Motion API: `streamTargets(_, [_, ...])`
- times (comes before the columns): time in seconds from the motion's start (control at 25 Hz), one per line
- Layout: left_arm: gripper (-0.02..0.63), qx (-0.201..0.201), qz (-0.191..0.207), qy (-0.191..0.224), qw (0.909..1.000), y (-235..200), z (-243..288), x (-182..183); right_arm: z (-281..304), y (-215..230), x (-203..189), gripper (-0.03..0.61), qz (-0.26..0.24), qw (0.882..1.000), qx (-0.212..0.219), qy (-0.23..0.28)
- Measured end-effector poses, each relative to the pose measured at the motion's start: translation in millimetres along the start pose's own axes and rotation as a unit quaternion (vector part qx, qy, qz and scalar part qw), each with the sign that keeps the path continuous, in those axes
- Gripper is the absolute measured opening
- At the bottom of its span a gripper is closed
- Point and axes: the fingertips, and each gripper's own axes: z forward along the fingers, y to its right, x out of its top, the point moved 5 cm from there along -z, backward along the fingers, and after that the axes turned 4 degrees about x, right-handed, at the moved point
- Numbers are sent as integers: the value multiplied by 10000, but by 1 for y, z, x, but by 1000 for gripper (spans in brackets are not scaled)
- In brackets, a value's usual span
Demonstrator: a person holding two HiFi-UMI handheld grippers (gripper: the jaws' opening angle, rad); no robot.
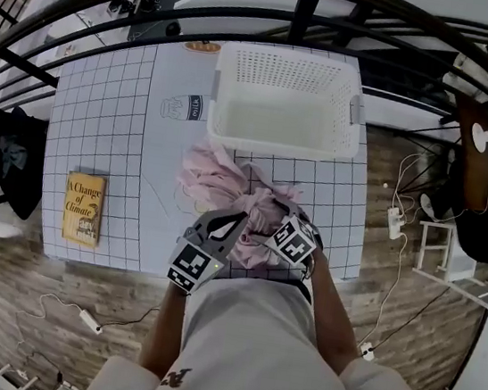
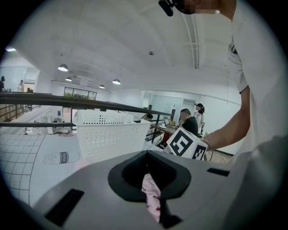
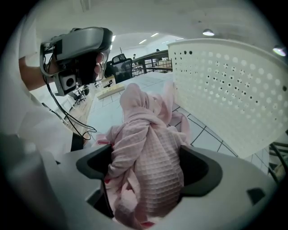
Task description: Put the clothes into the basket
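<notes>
A heap of pink clothes (image 1: 219,177) lies on the gridded table mat just in front of the white perforated basket (image 1: 357,111), whose inside shows no clothes. Both grippers sit at the heap's near side. My left gripper (image 1: 232,226) is shut on a thin fold of the pink cloth (image 2: 150,193). My right gripper (image 1: 269,222) has its jaws spread wide; a thick bundle of waffle-knit pink cloth (image 3: 148,152) fills the gap loosely, with room at both sides. The basket wall (image 3: 229,90) rises close on the right in the right gripper view.
A yellow book (image 1: 83,207) lies at the table's left front. A milk-carton drawing (image 1: 184,106) is printed left of the basket. A dark railing (image 1: 297,12) runs behind the table. Cables and a power strip (image 1: 394,222) lie on the wooden floor at the right.
</notes>
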Motion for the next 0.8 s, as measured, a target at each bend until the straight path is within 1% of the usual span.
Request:
streamTargets(0.24, [2,12,-49,-10,10000,0,0,-2,7,0,-5,455,60,9999,85,-3])
streamTargets(0.28, [2,13,-59,-10,10000,0,0,-3,8,0,-5,441,71,9999,126,-20])
streamTargets(0.4, [2,15,-54,-34,10000,0,0,-5,9,-2,-6,366,67,9997,225,-108])
streamTargets(0.52, [2,6,-54,-87,9999,1,-1,-9,8,-5,-6,305,38,9996,230,-159])
streamTargets(0.8, [2,37,-54,-27,10000,0,-2,-5,4,-8,-4,228,52,9996,198,-171])
